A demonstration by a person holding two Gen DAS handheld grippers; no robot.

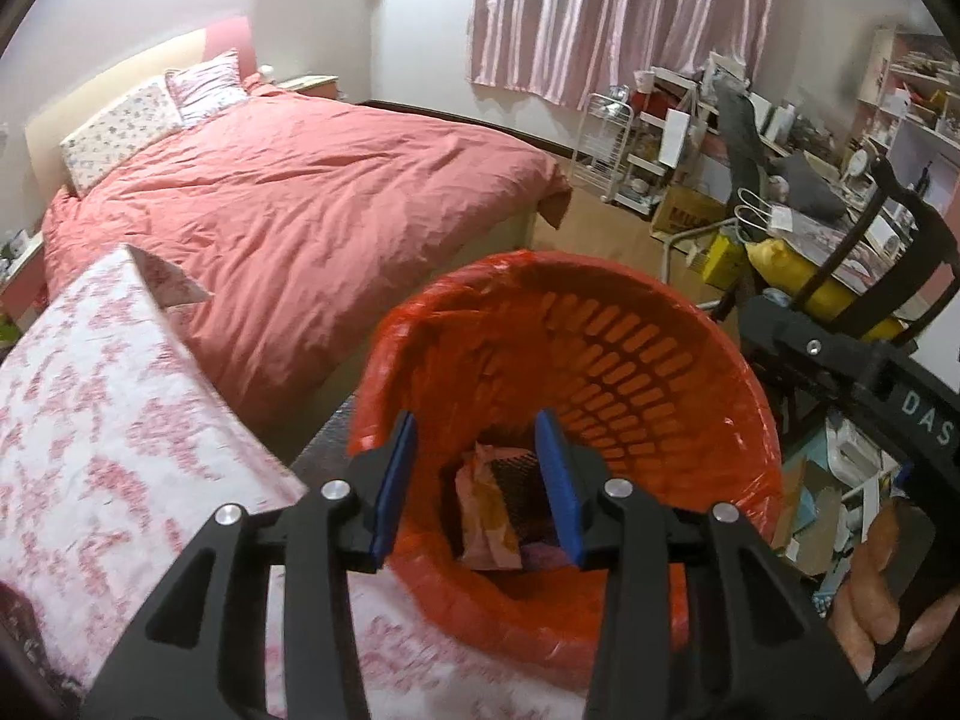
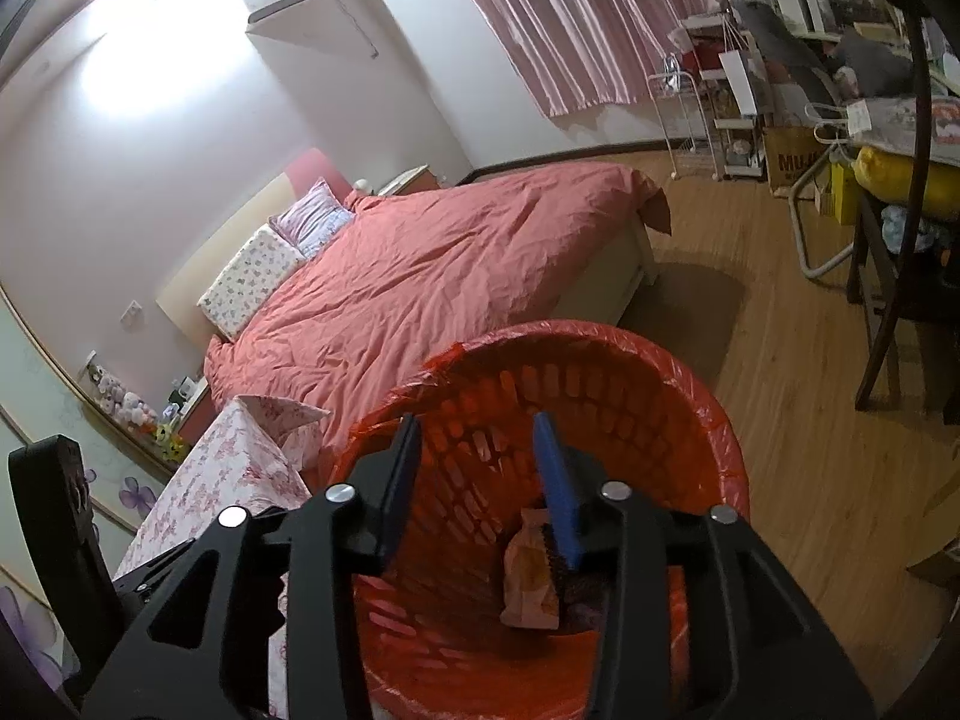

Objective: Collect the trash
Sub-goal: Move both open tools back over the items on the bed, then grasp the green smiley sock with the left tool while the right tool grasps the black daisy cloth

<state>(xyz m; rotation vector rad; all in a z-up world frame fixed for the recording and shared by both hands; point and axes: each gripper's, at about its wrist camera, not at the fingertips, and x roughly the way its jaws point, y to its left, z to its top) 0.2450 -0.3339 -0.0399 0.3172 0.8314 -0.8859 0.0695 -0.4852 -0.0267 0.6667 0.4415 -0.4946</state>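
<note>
Hovering over orange bin (image 1: 600,360), both left gripper (image 1: 477,480) and right gripper (image 2: 480,480) wide, empty. Wrapper (image 2: 531,576) at bin bottom. Pink bed (image 2: 420,276) behind, wood floor (image 2: 810,450).

We could not make out the trash (image 1: 489,516) deep in the bin (image 1: 660,360): the left tongs (image 1: 477,489) hid part of it. The right tongs (image 2: 480,492) covered the dark piece beside the wrapper (image 2: 531,582). Shelf clutter (image 1: 924,90) was too small to identify.
</note>
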